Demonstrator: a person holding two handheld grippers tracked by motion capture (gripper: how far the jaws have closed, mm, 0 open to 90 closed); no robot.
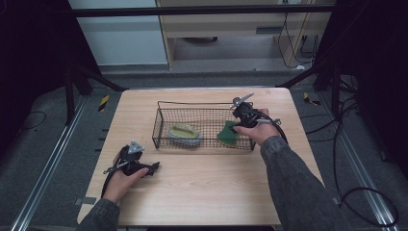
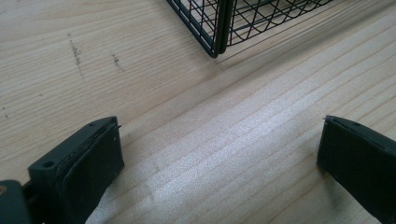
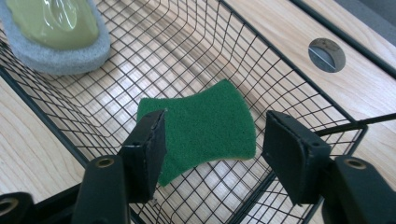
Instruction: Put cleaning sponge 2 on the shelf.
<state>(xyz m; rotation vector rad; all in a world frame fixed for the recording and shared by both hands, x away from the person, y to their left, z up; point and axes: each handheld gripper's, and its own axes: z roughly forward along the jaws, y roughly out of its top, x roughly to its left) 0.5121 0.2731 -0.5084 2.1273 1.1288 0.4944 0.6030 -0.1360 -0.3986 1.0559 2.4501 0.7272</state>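
**gripfan22:** so the right gripper [image 3: 212, 140] is hanging over the right end of the wire basket [image 1: 161, 126], jaws apart with a gap on both sides, and the green scouring pad [image 3: 205, 126] is lying flat on the mesh floor just past the tips. Not pinched, nothing pressing on it. Looks to me like a drop-off into the basket

**meshhead:** agreed. The left gripper [image 2: 219, 154] is parked on the wooden table [image 1: 202, 187] in front of the basket's left corner, jaws spread wide, nothing between them

**gripfan22:** what could go wrong though? My guess: the pads sit so close to the pad's near edge that a sloppy lift-out could snag it and drag it back up the wall. A jaw tip could also catch in the wire grid and tug the whole basket

**meshhead:** yeah, that basket looks light. Count check: 1 basket, 1 green pad, 1 grey sponge with a yellow-green top [image 1: 185, 135] at the left end, so 2 things inside, well apart. 2 grippers, 2 hands
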